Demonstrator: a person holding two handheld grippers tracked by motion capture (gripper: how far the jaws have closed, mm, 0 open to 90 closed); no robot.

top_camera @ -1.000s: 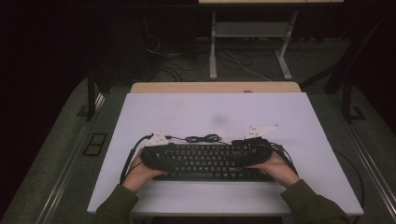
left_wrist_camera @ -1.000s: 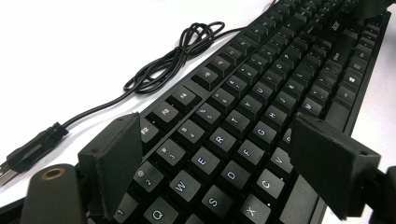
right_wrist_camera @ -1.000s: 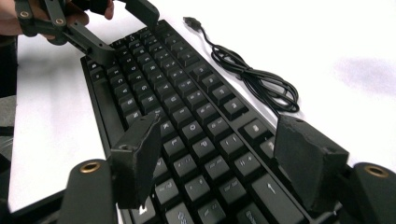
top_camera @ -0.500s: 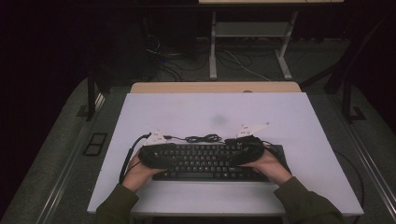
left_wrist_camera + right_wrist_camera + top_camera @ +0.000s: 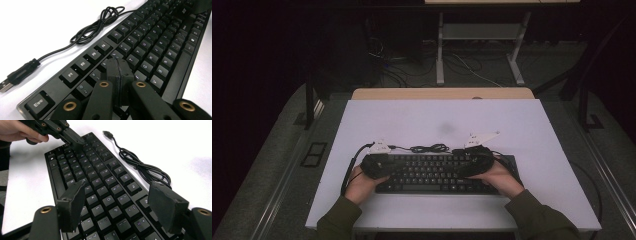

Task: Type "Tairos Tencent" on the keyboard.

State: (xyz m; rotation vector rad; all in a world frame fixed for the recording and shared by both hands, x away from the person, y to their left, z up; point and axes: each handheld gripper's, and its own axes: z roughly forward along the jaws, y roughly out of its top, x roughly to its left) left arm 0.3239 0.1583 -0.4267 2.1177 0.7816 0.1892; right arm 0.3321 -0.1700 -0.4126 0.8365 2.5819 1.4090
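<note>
Black plastic keys fill most of what we see: a black keyboard (image 5: 439, 172) lies on the white table (image 5: 412, 120), toward the edge nearest us, and we take that keyboard as our landmark throughout.

At the keyboard's left end we hold the left gripper (image 5: 374, 165). In the left gripper view its two black jaws are pressed flat together with no gap between them, and nothing is caught in them; the closed tip of the left gripper (image 5: 119, 71) rests over the upper letter row, close to the number keys, and seems to touch the keys, though we cannot tell for sure.

Over the keyboard's right half we hold the right gripper (image 5: 472, 162). In the right gripper view its jaws stand wide apart, one pad on each side of several columns of keys, and they hold nothing. Whether those pads touch the keys we cannot tell.

From that same view the left gripper (image 5: 72, 138) appears far off at the keyboard's opposite end, its narrow tip down on the top rows, with our hand (image 5: 21, 131) behind it.

Behind the keyboard's far edge, just beside it, lies the keyboard's cable (image 5: 429, 148) in a loose bundle. Its USB plug (image 5: 17, 76) rests flat on the table past the keyboard's Esc corner.
</note>
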